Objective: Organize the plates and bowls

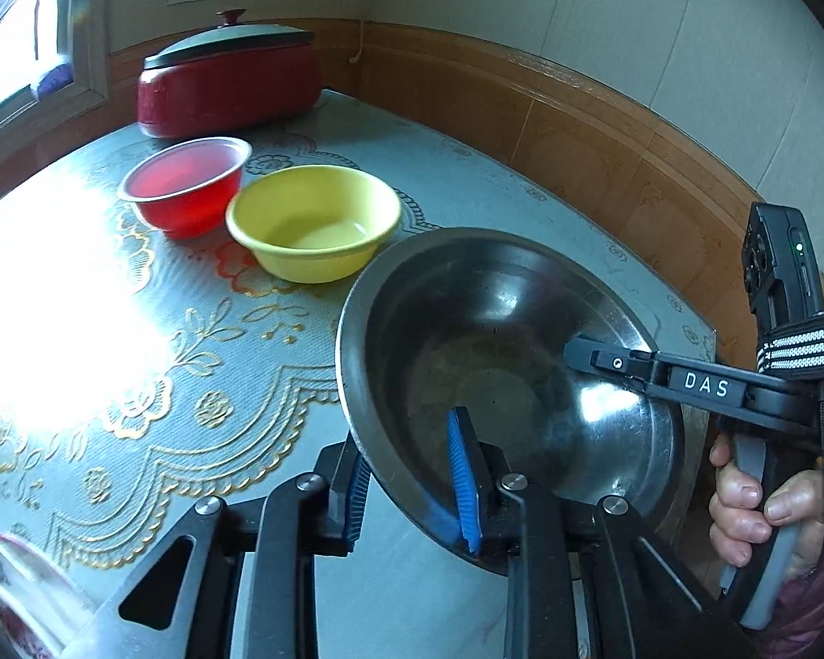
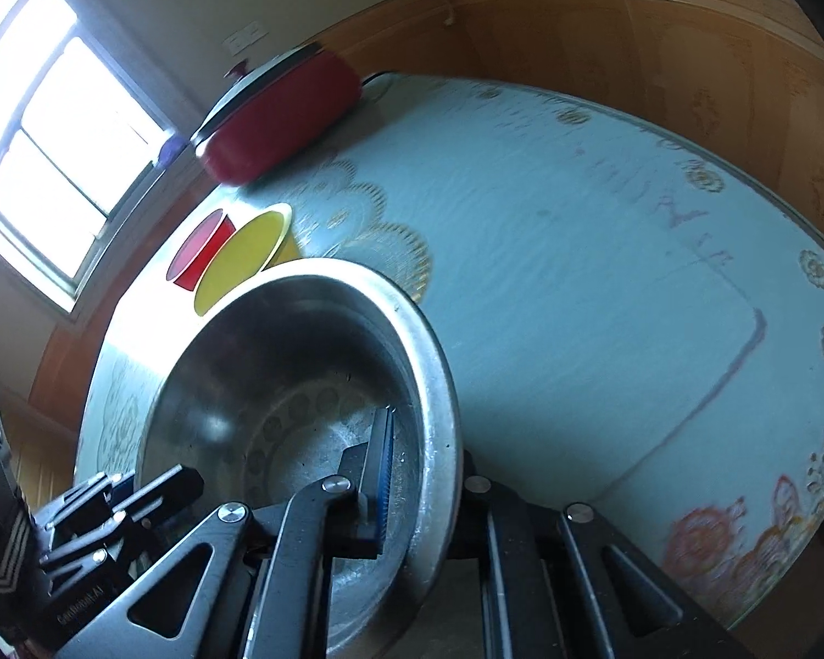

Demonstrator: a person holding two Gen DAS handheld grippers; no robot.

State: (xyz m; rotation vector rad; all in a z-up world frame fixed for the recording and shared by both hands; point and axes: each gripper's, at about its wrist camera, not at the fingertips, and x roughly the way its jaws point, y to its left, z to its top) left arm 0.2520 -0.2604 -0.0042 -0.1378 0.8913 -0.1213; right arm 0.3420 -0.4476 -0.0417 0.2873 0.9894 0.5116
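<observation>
Stainless steel bowl (image 1: 500, 379) sits tilted at the near edge of the table (image 1: 467, 181), gripped at two points on its rim. Left to right in the left wrist view: a patterned dish (image 1: 5, 587) is cut off at the lower left corner, so its form cannot be determined. Strong window glare washes out the tablecloth beside it. Farther back, a translucent red bowl (image 1: 184, 184) stands just beside a yellow bowl (image 1: 313, 219); whether the two touch cannot be determined. Behind them a red lidded pot (image 1: 228, 79) stands against the wall panelling.

Left gripper (image 1: 412, 480) is clamped on the near rim of the steel bowl: one blue-padded finger lies inside the bowl, the other outside under the rim. Right gripper (image 1: 593, 354) enters from the right, one black finger reaching over the far rim into the bowl; its outer finger is hidden behind the bowl wall in this view. The person's hand (image 1: 758, 505) squeezes its handle at the right edge.

In the right wrist view, the right gripper (image 2: 423, 472) has its jaws closed on the steel bowl (image 2: 280, 384) rim, the blue pad pressed to the inner wall and the opposite finger mostly concealed behind the rim. The left gripper (image 2: 126, 494) appears at the lower left. The yellow bowl (image 2: 241, 252) is partly blocked by the steel rim; this frame is blurred.
</observation>
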